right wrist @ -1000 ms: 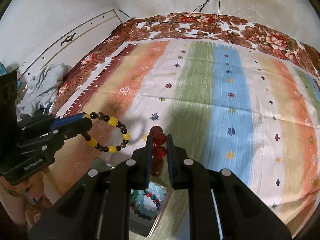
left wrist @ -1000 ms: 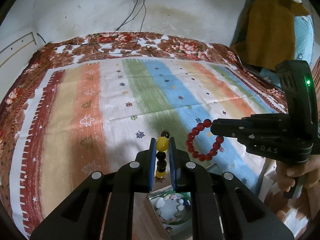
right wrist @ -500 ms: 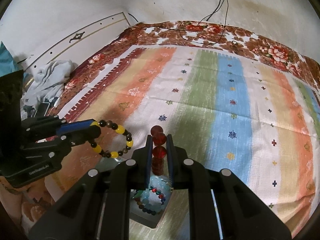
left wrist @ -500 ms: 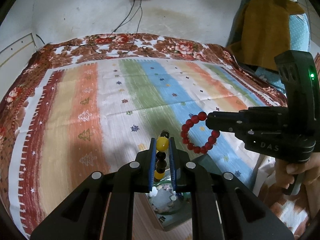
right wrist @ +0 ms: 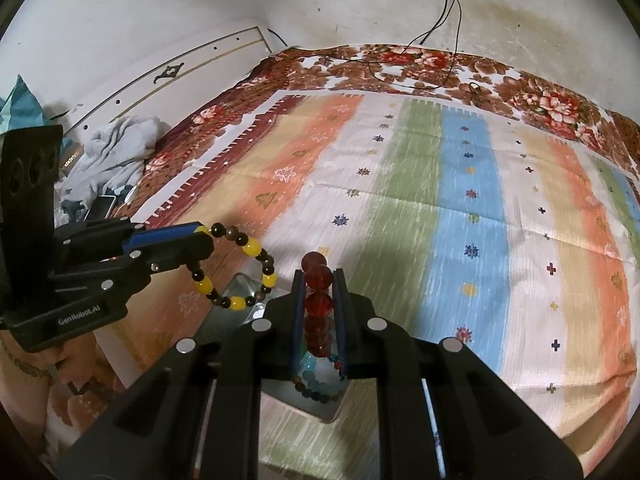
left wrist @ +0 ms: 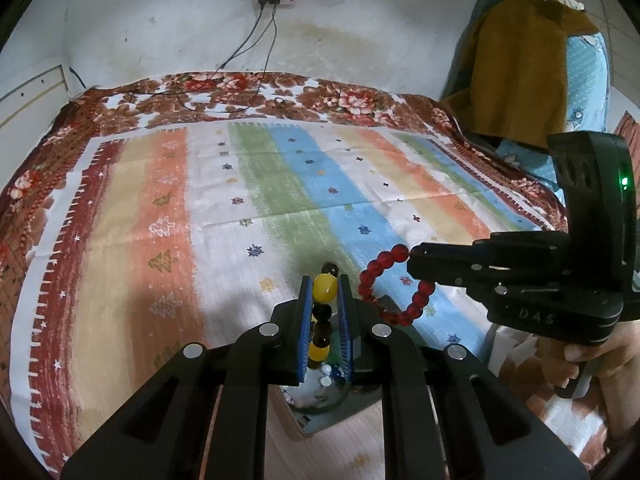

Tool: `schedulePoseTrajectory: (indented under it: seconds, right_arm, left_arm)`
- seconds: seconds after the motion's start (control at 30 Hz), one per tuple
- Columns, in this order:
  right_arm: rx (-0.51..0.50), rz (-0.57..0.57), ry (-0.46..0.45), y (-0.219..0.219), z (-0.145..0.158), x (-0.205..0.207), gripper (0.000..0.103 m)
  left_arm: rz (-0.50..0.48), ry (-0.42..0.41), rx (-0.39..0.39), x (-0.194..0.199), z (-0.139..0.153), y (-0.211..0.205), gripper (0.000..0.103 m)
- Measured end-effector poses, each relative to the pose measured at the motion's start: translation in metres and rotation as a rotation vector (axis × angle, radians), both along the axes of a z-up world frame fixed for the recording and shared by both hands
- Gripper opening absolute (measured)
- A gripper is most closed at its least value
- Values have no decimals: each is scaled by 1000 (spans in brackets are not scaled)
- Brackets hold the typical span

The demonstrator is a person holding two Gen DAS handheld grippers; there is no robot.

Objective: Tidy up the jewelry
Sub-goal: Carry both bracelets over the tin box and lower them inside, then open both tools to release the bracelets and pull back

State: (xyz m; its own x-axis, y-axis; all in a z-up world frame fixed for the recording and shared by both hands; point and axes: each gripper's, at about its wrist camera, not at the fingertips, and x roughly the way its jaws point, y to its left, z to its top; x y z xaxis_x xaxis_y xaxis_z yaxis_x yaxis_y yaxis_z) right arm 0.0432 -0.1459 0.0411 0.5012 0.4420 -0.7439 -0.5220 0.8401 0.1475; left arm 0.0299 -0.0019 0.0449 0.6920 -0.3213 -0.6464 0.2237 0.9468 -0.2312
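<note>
My left gripper (left wrist: 325, 292) is shut on a yellow and dark bead bracelet (left wrist: 323, 292), which also shows in the right wrist view (right wrist: 240, 270) hanging from that gripper (right wrist: 202, 236). My right gripper (right wrist: 318, 280) is shut on a red bead bracelet (right wrist: 318, 288), which also shows in the left wrist view (left wrist: 390, 292) hanging from that gripper (left wrist: 412, 262). Both are held above the bed near its front edge. Below them sits a small grey box (right wrist: 236, 300) with other bead bracelets (right wrist: 320, 380) inside.
The bed is covered by a striped cloth (left wrist: 260, 200) over a floral sheet (left wrist: 240, 92). Cables (left wrist: 256, 60) run from a wall socket onto the bed. A grey cloth heap and a phone (right wrist: 100, 208) lie at the left. Clothes (left wrist: 520, 68) hang at the right.
Both grippers have lifted and pulled back toward the bed's front edge with their bracelets still held. The box of beads now lies further under the fingers.
</note>
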Motion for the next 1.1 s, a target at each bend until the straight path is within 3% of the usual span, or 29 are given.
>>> schedulePoseTrajectory:
  seconds: [0.23, 0.37, 0.43, 0.47, 0.5, 0.67, 0.73, 0.9, 1.1]
  right_arm:
    - [-5, 12, 11, 1, -4, -13, 15]
    - [-26, 19, 14, 3, -9, -18, 15]
    - [-31, 12, -13, 2, -7, -22, 27]
    - [-30, 7, -28, 1, -5, -24, 44]
    - [-25, 3, -42, 0, -4, -26, 54]
    - [-28, -11, -55, -7, -4, -33, 56]
    - [-33, -15, -58, -9, -5, -37, 64]
    - [-31, -25, -66, -16, -9, -46, 76]
    - [-10, -40, -41, -26, -14, -55, 86]
  left_arm:
    - [-13, 10, -9, -14, -4, -4, 12]
    - [-10, 27, 30, -19, -13, -10, 12]
    - [-1, 28, 57, -22, -16, -11, 14]
    - [-4, 32, 65, -23, -18, -11, 25]
    - [-4, 32, 77, -25, -19, -11, 37]
    - [16, 21, 107, -37, -22, -7, 53]
    - [22, 27, 109, -40, -24, -5, 56]
    - [35, 30, 108, -49, -28, -3, 81]
    - [12, -27, 135, -63, -27, -10, 97]
